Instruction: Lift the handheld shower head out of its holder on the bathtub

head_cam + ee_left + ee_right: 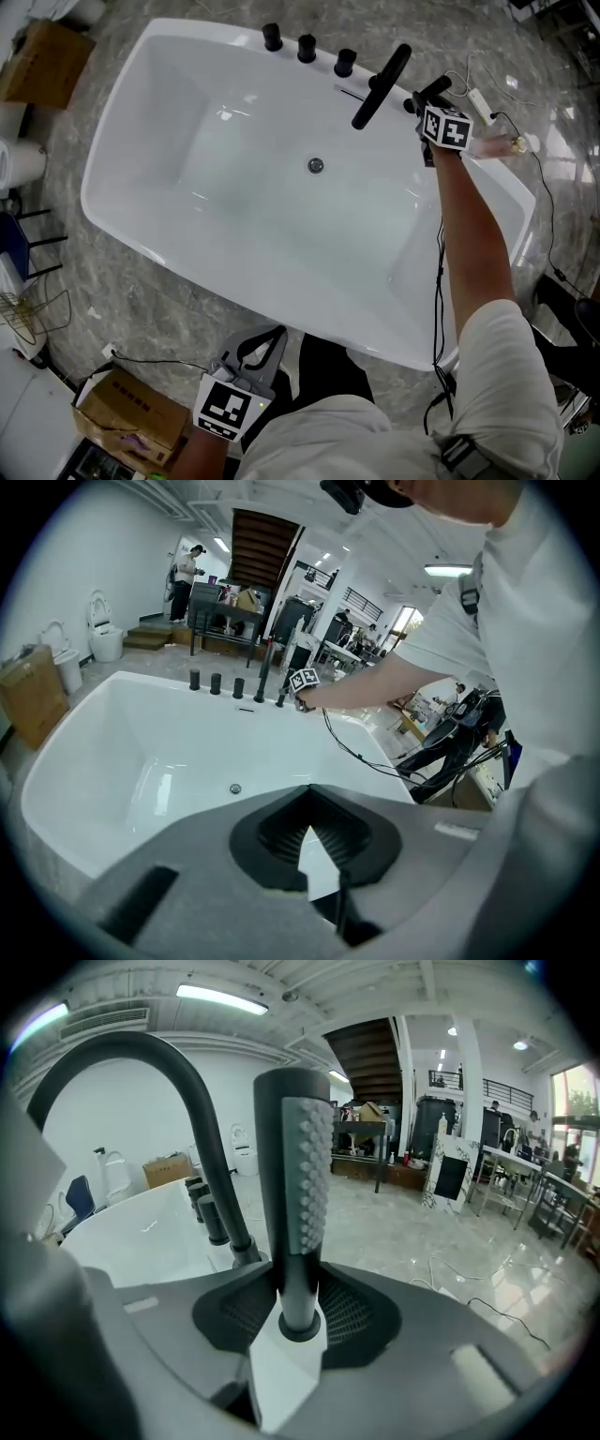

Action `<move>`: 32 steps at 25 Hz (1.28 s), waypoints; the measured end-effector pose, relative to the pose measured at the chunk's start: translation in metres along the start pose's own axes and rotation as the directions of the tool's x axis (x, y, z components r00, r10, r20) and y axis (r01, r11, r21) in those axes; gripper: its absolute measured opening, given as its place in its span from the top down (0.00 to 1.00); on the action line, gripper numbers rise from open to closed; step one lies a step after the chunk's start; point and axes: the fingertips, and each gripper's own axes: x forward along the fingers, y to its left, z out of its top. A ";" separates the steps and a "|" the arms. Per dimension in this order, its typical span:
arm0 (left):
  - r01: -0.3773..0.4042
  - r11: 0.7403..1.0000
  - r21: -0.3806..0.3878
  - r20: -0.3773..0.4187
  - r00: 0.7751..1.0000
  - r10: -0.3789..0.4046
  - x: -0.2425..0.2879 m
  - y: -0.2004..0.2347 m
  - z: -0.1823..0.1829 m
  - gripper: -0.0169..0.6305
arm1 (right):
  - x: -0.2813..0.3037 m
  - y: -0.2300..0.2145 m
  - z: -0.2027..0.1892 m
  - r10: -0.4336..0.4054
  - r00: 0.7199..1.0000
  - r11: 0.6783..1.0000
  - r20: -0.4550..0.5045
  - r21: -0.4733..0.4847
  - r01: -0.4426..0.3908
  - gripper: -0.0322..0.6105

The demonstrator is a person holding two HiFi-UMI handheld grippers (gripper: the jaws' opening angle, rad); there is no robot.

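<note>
While the right tongs (298,1283) sit at the far rim of the bathtub (234,225), their two ribbed pads are closed against the lower handle of the handheld shower head (300,1176), one on each side. That black shower head stands upright between them, its nozzle face turned to the right in the right gripper view, and its foot is seated in the round dark holder (299,1327) on the white tub deck. Just to its left rises the arched black spout (211,1162), and beyond that stand three black knobs (307,49) in a row along the same rim. The marker cube (446,127) on the right tongs rides above the deck, and the outstretched arm behind it crosses the tub's right end, with a dark cable (439,281) hanging alongside it.

The left tongs (309,794) are held low at the near side of the tub, pointing across it. Their tips meet and nothing is between them.

The tub itself is white and dry-looking, with a round drain (316,165) in the middle of its floor. It stands on a grey marbled floor (122,300), and a cardboard box (127,412) lies near the person's left side.
</note>
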 end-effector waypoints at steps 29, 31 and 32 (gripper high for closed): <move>0.088 0.993 0.077 0.020 0.996 -0.090 -0.018 -0.041 0.008 0.96 | -0.109 0.024 0.043 -0.019 0.994 0.998 0.107 -0.061 0.026 0.72; 0.096 0.991 0.091 0.013 0.995 -0.098 -0.020 -0.045 0.007 0.96 | -0.123 0.030 0.049 -0.014 0.993 0.997 0.116 -0.076 0.023 0.72; 0.100 0.990 0.098 0.010 0.995 -0.102 -0.021 -0.048 0.007 0.96 | -0.130 0.032 0.052 -0.013 0.993 0.996 0.121 -0.081 0.023 0.72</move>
